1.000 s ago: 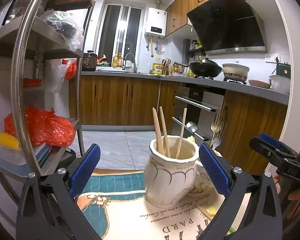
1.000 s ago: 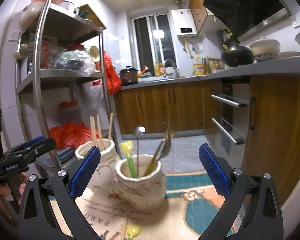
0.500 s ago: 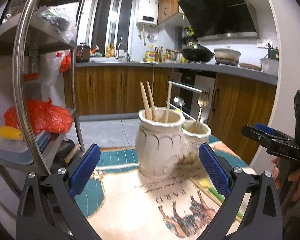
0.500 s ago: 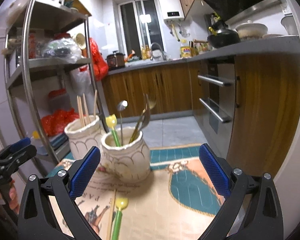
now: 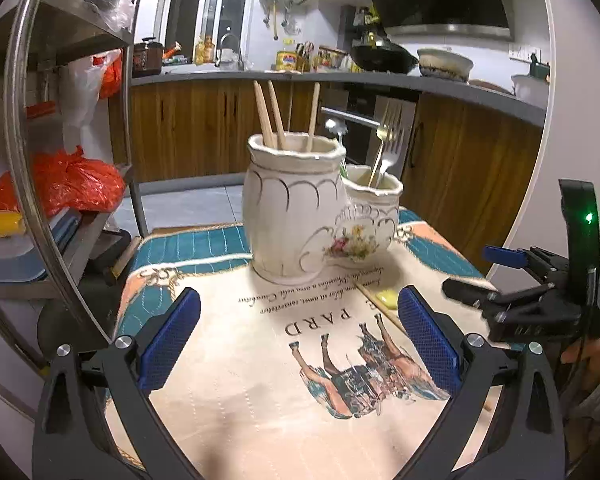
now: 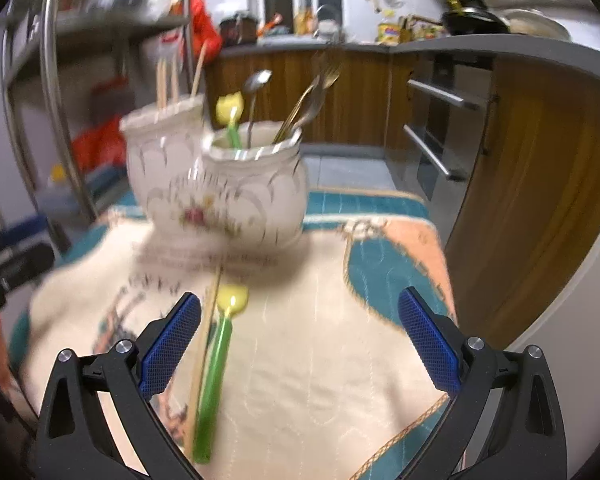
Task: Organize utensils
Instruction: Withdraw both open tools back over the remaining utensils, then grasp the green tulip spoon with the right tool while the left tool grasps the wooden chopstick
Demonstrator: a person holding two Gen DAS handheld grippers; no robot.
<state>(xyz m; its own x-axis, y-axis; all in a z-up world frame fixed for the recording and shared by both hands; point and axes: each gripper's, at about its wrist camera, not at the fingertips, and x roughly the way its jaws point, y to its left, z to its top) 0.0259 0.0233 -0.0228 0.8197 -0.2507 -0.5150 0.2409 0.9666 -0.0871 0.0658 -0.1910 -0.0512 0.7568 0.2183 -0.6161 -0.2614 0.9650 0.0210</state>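
— Utensils first: where do we find the green-handled plastic utensil with the yellow flower-shaped head (image 6: 216,360)?

— We see it lying flat on the cream printed tablecloth with teal border (image 6: 320,360), its long axis running from near us toward the jars, yellow head pointing at them. A thin wooden chopstick (image 6: 205,344) lies just beside it on the left, roughly parallel.

— And the jars?

— The tall white ceramic jar with scalloped gold lines (image 5: 294,216) holds three wooden chopsticks (image 5: 276,120), upright and slightly splayed. Touching it stands the shorter white ceramic jar with a floral print (image 5: 370,224), holding metal forks (image 5: 388,136) that lean away from the tall jar, a metal spoon (image 6: 256,88) and a second yellow-headed green utensil (image 6: 230,120), all handles down.

— Our grippers?

— Our left gripper (image 5: 298,340) hangs above the cloth with blue pads wide apart, holding nothing. Our right gripper (image 6: 298,340) is spread just as wide; the green utensil lies just inside its left pad, though the view is blurred.
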